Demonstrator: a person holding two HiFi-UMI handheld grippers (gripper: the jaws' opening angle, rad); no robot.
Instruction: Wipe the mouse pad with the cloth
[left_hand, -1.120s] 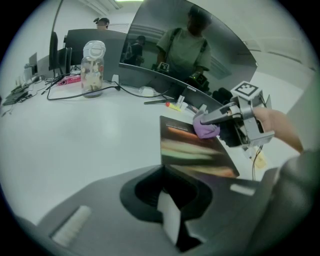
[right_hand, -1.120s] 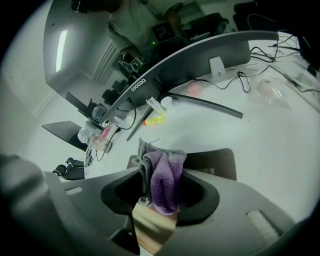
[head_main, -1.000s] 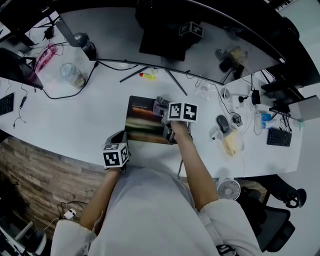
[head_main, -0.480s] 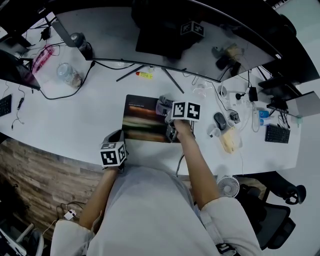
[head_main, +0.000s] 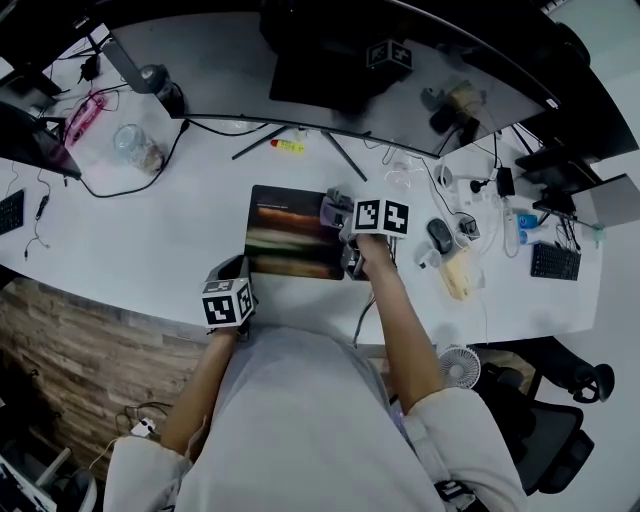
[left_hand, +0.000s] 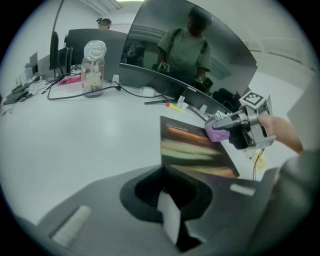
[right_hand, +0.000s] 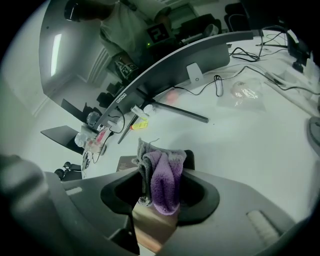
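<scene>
White bench (head_main: 150, 230) | right tool (right_hand: 160, 200) clenched on purple-grey cloth (right_hand: 164, 181), now slid to right edge of dark rectangular mouse pad (head_main: 285, 235) | left tool (left_hand: 170, 220) seemingly clamps its near corner | stroke nearly done.

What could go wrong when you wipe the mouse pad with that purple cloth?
1. The dark rectangular mouse pad could slide on the smooth white desk. The left hand-held gripper sits at its near corner, but I can't tell if it's pinning it.
2. The purple and grey cloth hangs bunched in the right hand-held gripper and might pull loose.
</scene>
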